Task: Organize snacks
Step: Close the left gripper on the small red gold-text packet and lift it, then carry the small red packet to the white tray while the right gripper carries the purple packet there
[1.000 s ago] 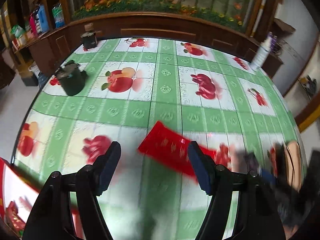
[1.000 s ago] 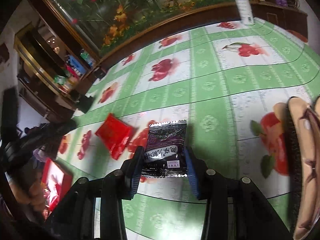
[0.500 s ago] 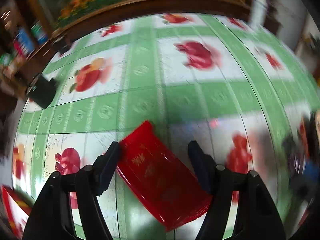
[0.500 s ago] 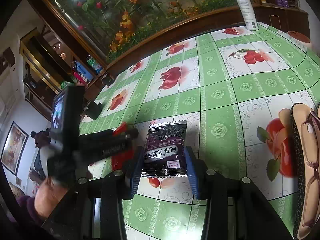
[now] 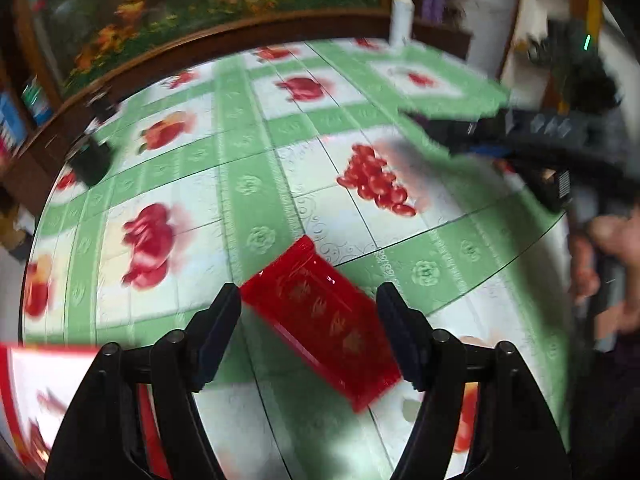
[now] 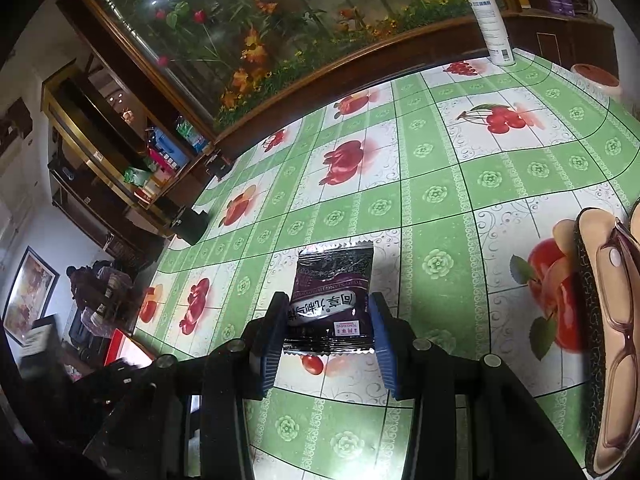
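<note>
A flat red snack packet (image 5: 324, 320) lies on the green fruit-print tablecloth, between the fingers of my left gripper (image 5: 310, 316), which is open around it. My right gripper (image 6: 330, 320) is shut on a dark purple snack packet (image 6: 332, 292) and holds it just above the table. The right gripper also shows, blurred, at the upper right of the left wrist view (image 5: 500, 140). A red and white box (image 5: 44, 388) sits at the left table edge by the left gripper; it also shows in the right wrist view (image 6: 128, 350).
A glasses case with glasses (image 6: 608, 320) lies at the right edge. A white spray bottle (image 6: 490, 20) stands at the far edge. A small black pot (image 5: 90, 160) stands at the far left. A wooden planter wall (image 6: 360, 60) borders the table's far side.
The left gripper has swung right and closed in, so the red packet now lies between its fingers. The right gripper still holds the purple packet, raised slightly.
</note>
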A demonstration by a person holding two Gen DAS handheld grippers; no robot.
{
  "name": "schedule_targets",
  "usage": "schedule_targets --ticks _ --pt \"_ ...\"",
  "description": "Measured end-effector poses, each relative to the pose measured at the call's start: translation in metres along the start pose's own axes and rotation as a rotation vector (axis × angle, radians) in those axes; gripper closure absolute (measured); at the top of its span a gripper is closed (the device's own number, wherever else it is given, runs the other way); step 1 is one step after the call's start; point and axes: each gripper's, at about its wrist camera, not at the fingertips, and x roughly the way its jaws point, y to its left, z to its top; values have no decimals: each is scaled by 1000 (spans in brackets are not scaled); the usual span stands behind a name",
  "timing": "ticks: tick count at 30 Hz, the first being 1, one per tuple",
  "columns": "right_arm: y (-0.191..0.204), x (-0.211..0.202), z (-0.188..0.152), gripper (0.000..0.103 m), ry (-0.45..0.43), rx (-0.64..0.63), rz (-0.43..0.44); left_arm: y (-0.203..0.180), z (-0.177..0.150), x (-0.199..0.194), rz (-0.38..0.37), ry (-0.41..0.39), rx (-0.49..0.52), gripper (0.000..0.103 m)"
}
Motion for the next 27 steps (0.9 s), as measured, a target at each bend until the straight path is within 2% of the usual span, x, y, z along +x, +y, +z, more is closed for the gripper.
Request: schedule_targets --ticks 3,6,9,12,13,18,22,24,25,27 --pt "3 2 -1 62 3 -10 1 1 -2 -2 23 32 -106 26" --pt "6 3 -3 62 5 -17 1 0 -4 12 94 99 -250 26" --pt "6 4 -3 62 3 -16 -1 3 -10 26 119 142 -341 26" --pt "7 5 -3 62 6 -21 -1 5 -12 34 94 133 -422 24" --pt "8 5 -4 62 7 -26 0 4 -11 36 111 132 -441 23" --pt "11 7 -5 62 12 -34 2 -15 -10 43 195 121 -360 19" --pt "10 6 -5 62 8 -30 -2 -16 -13 40 160 85 -323 20" --pt "10 6 -5 62 4 -30 -3 -12 -14 37 143 63 -319 30" --pt "10 5 -5 62 3 -30 -4 -9 -14 34 125 42 -301 42" --pt "9 5 -5 62 2 -29 -5 -6 -13 34 104 38 -285 47"
